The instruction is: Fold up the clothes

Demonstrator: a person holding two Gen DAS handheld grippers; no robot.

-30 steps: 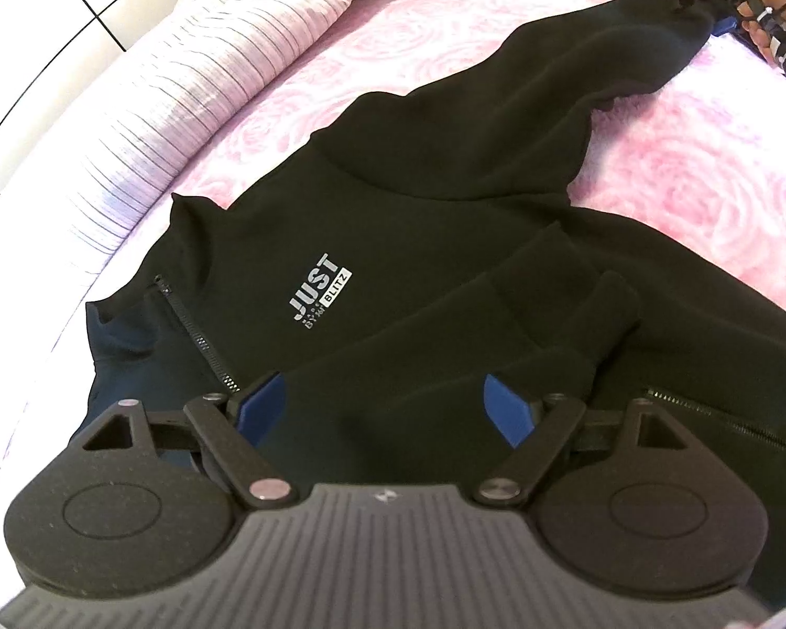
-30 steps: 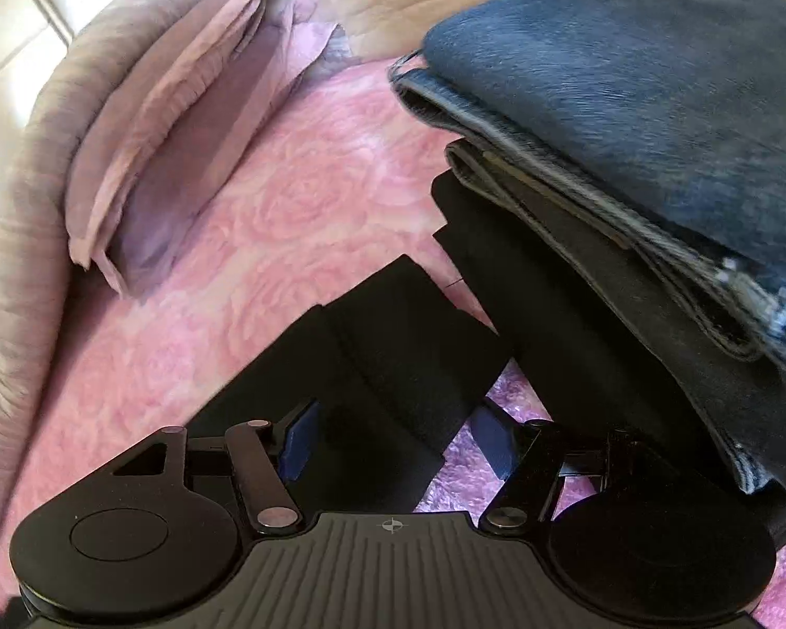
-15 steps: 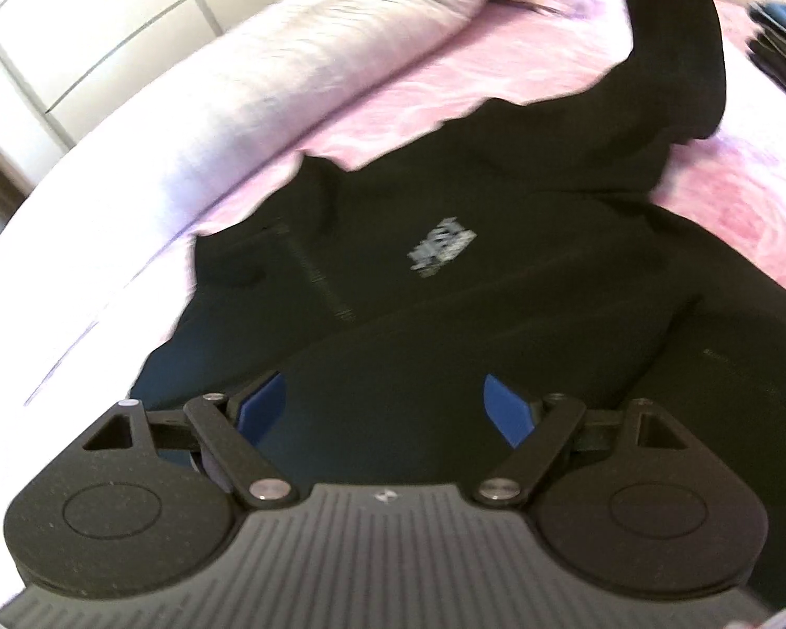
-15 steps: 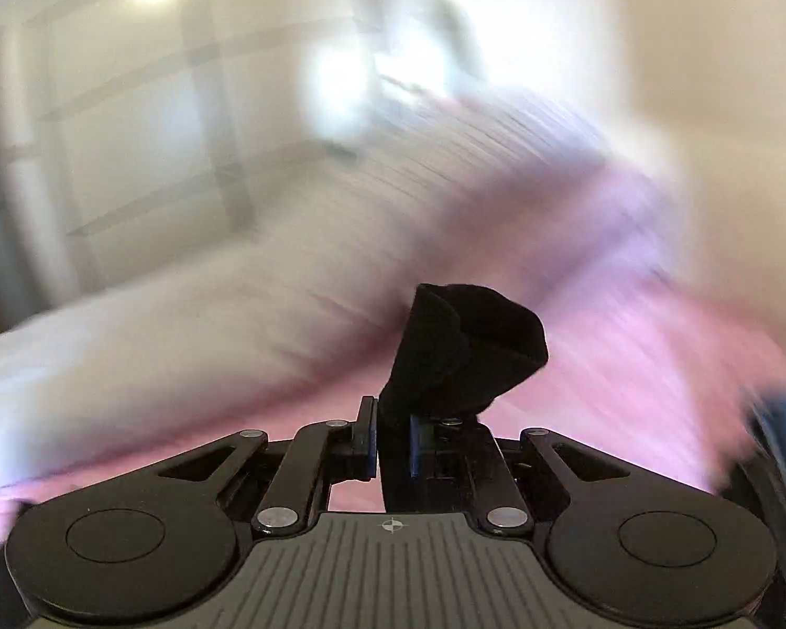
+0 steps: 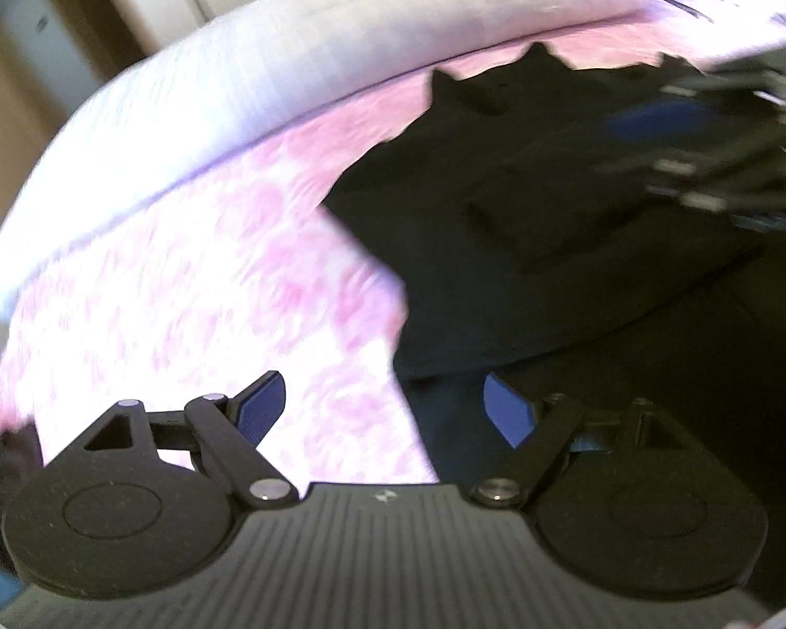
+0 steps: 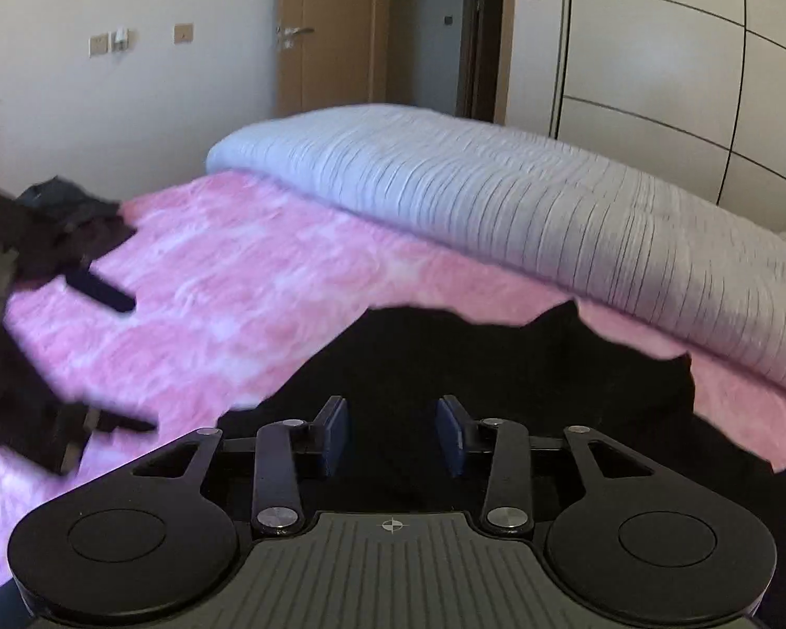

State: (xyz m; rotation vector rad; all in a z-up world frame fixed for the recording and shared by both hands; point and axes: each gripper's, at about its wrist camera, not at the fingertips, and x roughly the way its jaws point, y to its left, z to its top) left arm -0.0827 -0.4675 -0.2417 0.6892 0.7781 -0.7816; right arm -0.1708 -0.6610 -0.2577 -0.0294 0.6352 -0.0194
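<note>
A black zip jacket [image 5: 524, 220] lies flat on the pink bed cover [image 5: 194, 283], a sleeve folded across its body. My left gripper [image 5: 385, 409] is open and empty, hovering over the jacket's left edge. The right gripper [image 5: 707, 131] shows blurred at the upper right of the left wrist view, above the jacket. In the right wrist view my right gripper [image 6: 391, 435] is open and empty over the jacket [image 6: 498, 367]. The left gripper [image 6: 52, 356] shows blurred at the left edge of that view.
A long white striped pillow [image 6: 498, 188] lies along the far side of the bed, also in the left wrist view [image 5: 288, 78]. The pink bed cover [image 6: 246, 283] stretches left of the jacket. A wooden door [image 6: 335, 26] and white wardrobe [image 6: 655, 52] stand behind.
The right gripper carried the sleeve across the jacket, then opened and let it go. The left gripper swung left toward the jacket's edge and stayed open.
</note>
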